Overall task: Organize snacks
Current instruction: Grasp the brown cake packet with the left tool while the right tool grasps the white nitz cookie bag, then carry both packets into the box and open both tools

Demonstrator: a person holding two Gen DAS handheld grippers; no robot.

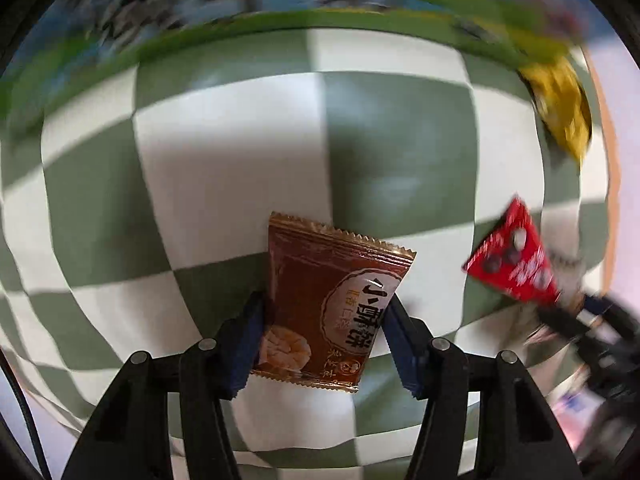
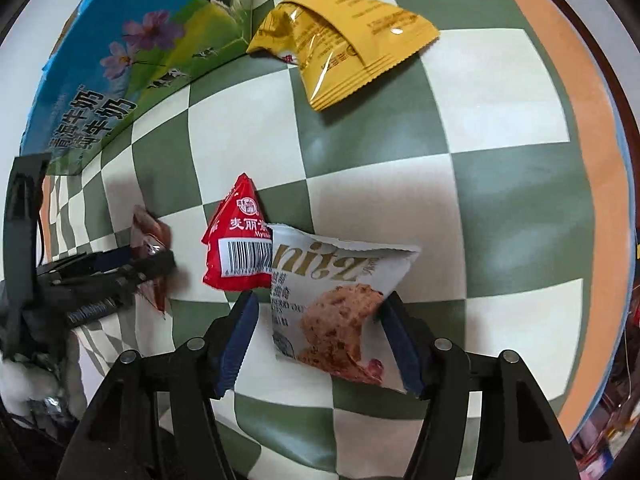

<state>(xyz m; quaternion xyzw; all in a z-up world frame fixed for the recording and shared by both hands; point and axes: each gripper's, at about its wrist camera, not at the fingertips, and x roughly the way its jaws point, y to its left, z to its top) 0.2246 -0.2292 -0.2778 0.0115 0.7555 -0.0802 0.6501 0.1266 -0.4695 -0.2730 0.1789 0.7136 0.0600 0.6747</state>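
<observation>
The left hand-held gripper (image 1: 324, 340) clamps a brown foil pastry packet (image 1: 332, 304) between both blue pads, above the green-and-white checkered counter (image 1: 224, 152). The right hand-held gripper (image 2: 320, 340) stands partly open around a white cookie packet (image 2: 340, 304); only its right pad touches it.

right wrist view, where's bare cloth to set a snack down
Free: the checkered cloth between the yellow packet and the white cookie packet, out to the orange border. Crowded: the left side, where the red packet touches the cookie packet, the left gripper holds a brown packet, and the milk carton stands behind.
</observation>
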